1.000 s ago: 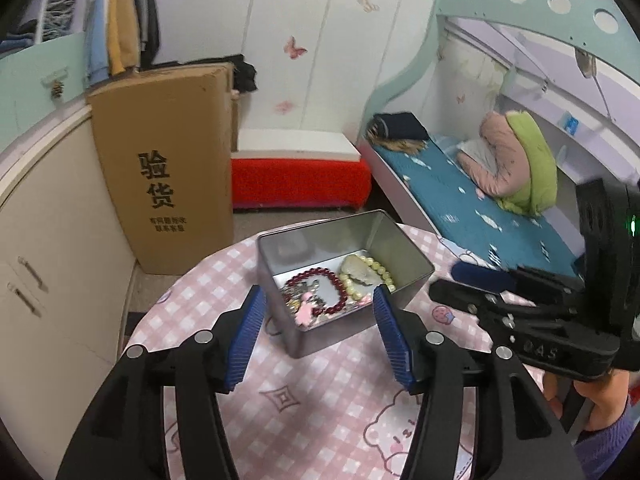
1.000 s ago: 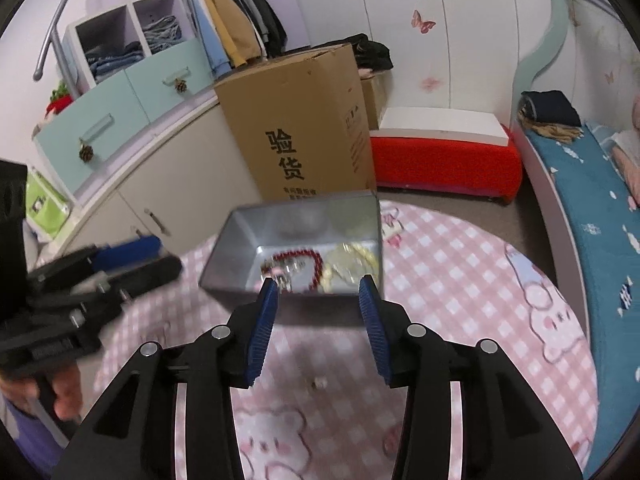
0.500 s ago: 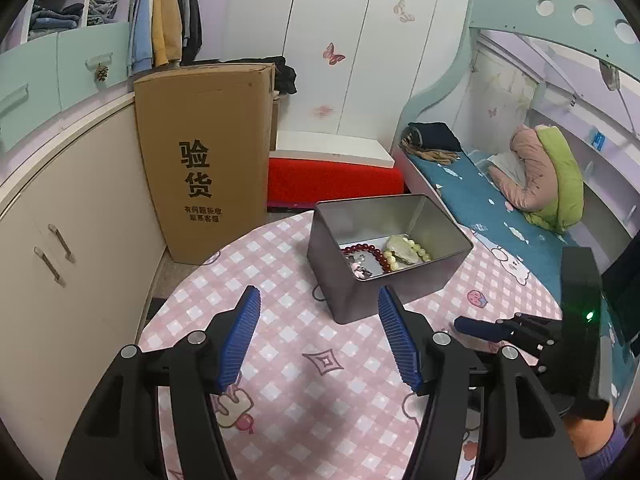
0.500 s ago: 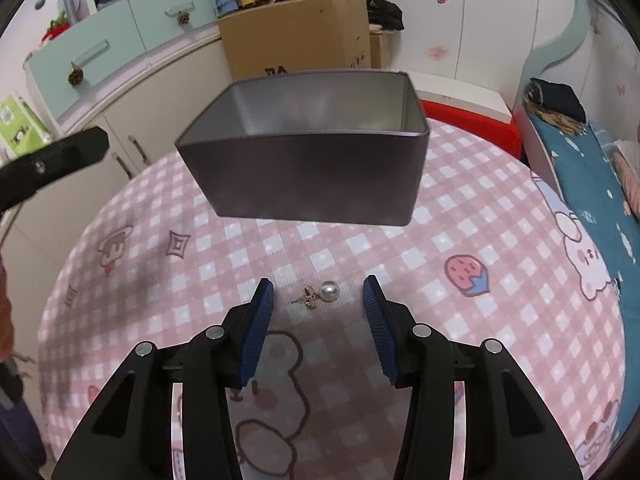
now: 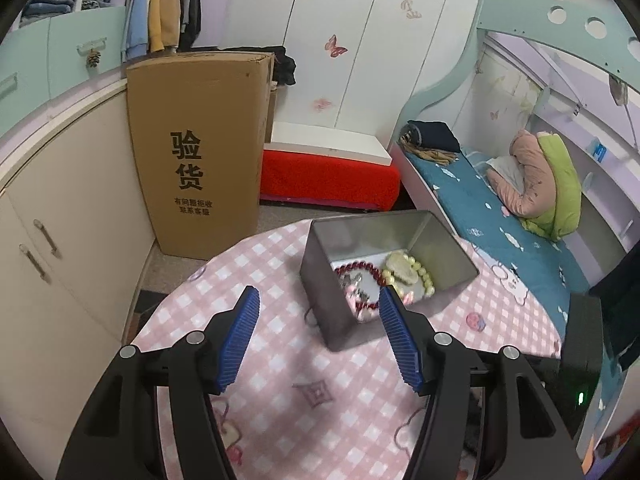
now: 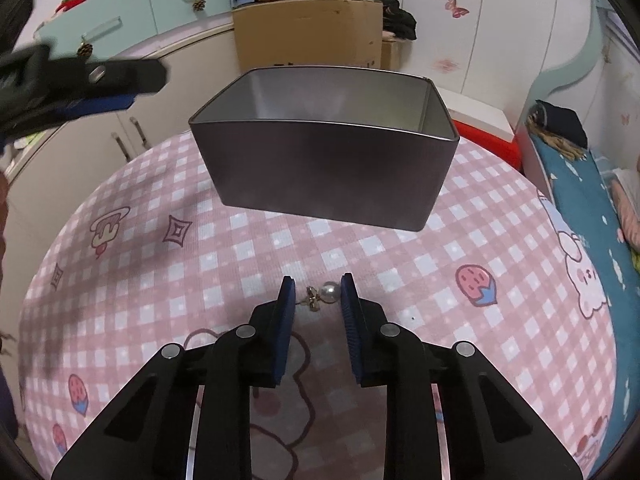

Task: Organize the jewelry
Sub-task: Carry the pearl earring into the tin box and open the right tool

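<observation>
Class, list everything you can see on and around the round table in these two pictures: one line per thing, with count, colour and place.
tin: 1, grey metal, open, on the table
red bracelet: 1, dark red beads, inside the tin
pale bracelet: 1, cream beads, inside the tin
earring: 1, pearl with gold, on the cloth between the right gripper's fingers
table: 1, pink checked cloth
carton: 1, brown, on the floor beyond the table
bed: 1, teal sheet, to the right
left gripper: black, blue pads, open
right gripper: black, blue pads, open around the earring
</observation>
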### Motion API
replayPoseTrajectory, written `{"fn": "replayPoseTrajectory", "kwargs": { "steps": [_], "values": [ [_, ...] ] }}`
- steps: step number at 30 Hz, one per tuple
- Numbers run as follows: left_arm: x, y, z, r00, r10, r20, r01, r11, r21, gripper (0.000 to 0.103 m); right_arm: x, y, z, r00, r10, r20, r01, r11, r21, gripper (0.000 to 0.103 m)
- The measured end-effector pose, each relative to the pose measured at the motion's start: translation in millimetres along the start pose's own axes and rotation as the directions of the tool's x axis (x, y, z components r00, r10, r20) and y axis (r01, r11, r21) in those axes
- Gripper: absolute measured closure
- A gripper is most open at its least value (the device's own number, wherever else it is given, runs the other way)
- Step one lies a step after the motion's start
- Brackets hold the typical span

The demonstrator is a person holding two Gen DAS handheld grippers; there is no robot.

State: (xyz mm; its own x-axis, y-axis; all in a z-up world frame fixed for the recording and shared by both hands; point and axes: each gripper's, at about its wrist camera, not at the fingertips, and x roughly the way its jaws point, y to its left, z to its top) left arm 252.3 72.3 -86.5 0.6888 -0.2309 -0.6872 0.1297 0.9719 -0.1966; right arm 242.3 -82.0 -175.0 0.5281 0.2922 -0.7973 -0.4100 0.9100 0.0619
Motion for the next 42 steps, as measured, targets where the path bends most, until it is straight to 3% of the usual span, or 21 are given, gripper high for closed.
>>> {"fn": "replayPoseTrajectory", "kwargs": {
  "steps": [1, 6, 11, 13, 17, 19, 26, 35, 42],
  "values": [
    [4.3, -0.4, 3.0, 1.000, 0.007, -0.008, -0.007, 1.000, -0.002, 0.043, 0.0, 0.1, 0.1, 1.000, 0.000, 0.000, 0.000, 1.000, 0.000, 0.086],
    [31.3, -0.7, 15.3, 0.996, 0.056, -0.067, -0.057, 0.998, -0.008, 0.043, -3.4, -7.0, -1.1, 1.000, 0.006, -0.005, -0.006, 1.000, 0.004, 0.092],
    [49.2, -1.1, 19.1, 0.990, 0.082, -0.118, -0.081, 0.997, 0.014, 0.045, -5.3, -20.1, -1.9, 1.000, 0.007, -0.006, -0.007, 1.000, 0.023, 0.092],
    [54.0, -0.3, 19.5, 0.988, 0.081, -0.135, -0.080, 0.997, 0.011, 0.059, -6.5, -25.1, -2.3, 1.000, 0.006, -0.003, -0.006, 1.000, 0.029, 0.092],
    [61.4, -3.5, 19.9, 0.985, 0.047, -0.167, -0.043, 0.999, 0.026, 0.071, -11.9, -34.4, -1.4, 1.000, 0.019, 0.010, -0.019, 0.998, 0.052, 0.092],
    [62.5, -9.7, 20.8, 0.985, 0.035, -0.170, -0.027, 0.998, 0.050, 0.090, -15.8, -37.4, -0.2, 1.000, 0.021, 0.020, -0.022, 0.998, 0.058, 0.092],
    [65.1, -13.8, 21.6, 0.985, 0.058, -0.163, -0.047, 0.996, 0.072, 0.092, -39.3, -49.2, 8.7, 0.996, 0.037, 0.078, -0.044, 0.995, 0.092, 0.092],
    [63.1, -12.5, 21.7, 0.985, 0.061, -0.161, -0.049, 0.996, 0.077, 0.092, -75.9, -54.7, 50.2, 0.980, 0.051, 0.195, -0.074, 0.991, 0.112, 0.092],
    [61.9, -12.8, 21.5, 0.985, 0.061, -0.160, -0.048, 0.996, 0.081, 0.092, -55.0, -50.5, 87.3, 0.980, 0.075, 0.182, -0.099, 0.987, 0.123, 0.092]
  ]
}}
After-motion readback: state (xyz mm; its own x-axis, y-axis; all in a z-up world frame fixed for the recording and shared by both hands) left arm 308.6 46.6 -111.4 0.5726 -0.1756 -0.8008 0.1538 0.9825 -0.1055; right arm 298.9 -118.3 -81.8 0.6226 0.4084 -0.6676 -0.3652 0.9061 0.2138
